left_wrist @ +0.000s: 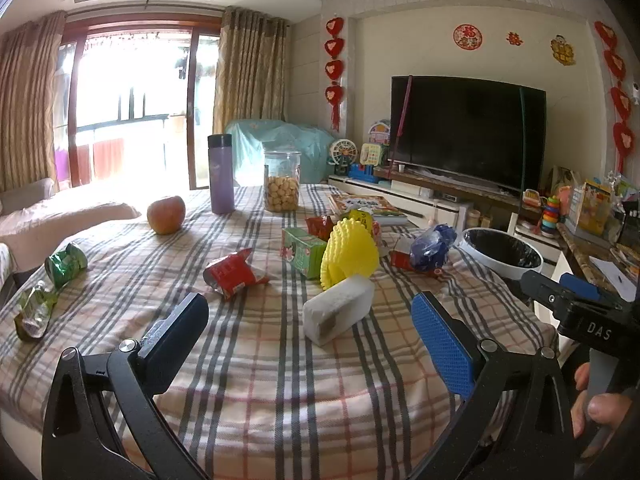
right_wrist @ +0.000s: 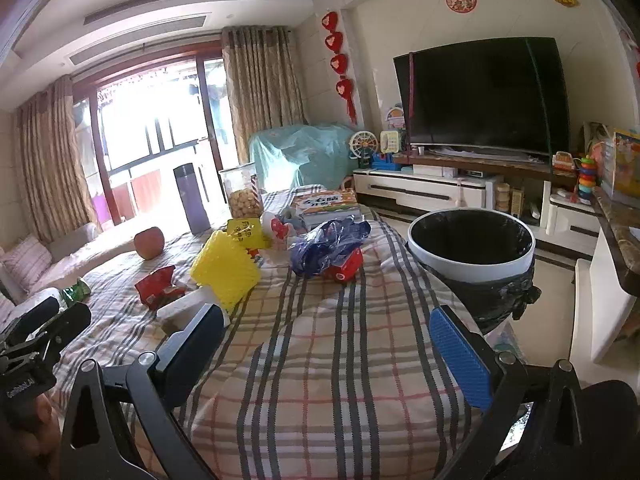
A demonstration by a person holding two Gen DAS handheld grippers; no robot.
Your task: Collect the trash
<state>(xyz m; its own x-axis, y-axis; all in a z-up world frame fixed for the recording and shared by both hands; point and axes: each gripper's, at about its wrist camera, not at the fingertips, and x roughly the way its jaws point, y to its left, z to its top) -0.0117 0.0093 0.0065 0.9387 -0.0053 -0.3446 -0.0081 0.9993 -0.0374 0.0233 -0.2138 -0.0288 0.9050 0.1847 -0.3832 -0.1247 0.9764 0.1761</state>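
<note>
1. The table (left_wrist: 280, 380), under a plaid cloth, carries everything; the bin (right_wrist: 472, 268), white-rimmed with a black liner, stands off its right edge, close beside the right gripper (right_wrist: 324, 344) and well away from the left gripper (left_wrist: 316, 332).
2. Both grippers hang over the near edge tilted a little downward, jaws spread as wide as they go, with nothing between them.
3. The white packet (left_wrist: 338, 310) is the nearest piece of trash. It lies straight ahead of the left gripper, just past its fingertips, with its long axis slanting from near-left up to far-right. From the right gripper it sits off to the left, half hidden behind that gripper's left finger (right_wrist: 192, 344). I'd judge the left hand the nearer for it.
4. The packet is a soft-looking white block with a brownish label on its near end, touching the yellow foam net (left_wrist: 348, 256) behind it.
5. A blue bag (right_wrist: 328, 244) lies crumpled ahead of the right gripper, near the bin.
6. Smaller trash lies leftward: a red wrapper (left_wrist: 232, 274), a green wrapper (left_wrist: 66, 262), and a crushed bottle (left_wrist: 36, 310) at the left edge.
</note>
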